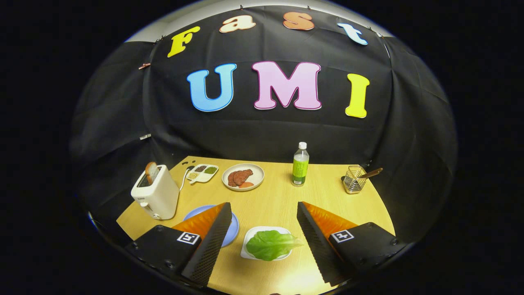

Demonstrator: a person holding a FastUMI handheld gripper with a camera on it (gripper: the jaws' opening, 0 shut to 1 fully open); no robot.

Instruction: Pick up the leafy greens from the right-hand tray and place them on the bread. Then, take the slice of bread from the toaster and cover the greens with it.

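A green leafy lettuce piece (271, 244) lies on a small white tray (248, 237) on the wooden table, between my two fingers and slightly below their tips. My gripper (264, 208) is open, hovering above the table with nothing held. A blue plate (234, 229) sits left of the tray, mostly hidden behind my left finger (213, 241); I cannot see what lies on it. A white toaster (156, 196) stands at the table's left edge with a slice of bread (152, 171) sticking up from its slot.
Beyond the fingers, a white plate with slices of meat (243, 177) and a small divided dish (202, 173) sit near the back. A green-labelled bottle (300, 165) stands centre-back. A wire basket with a wooden-handled utensil (355, 179) stands at back right.
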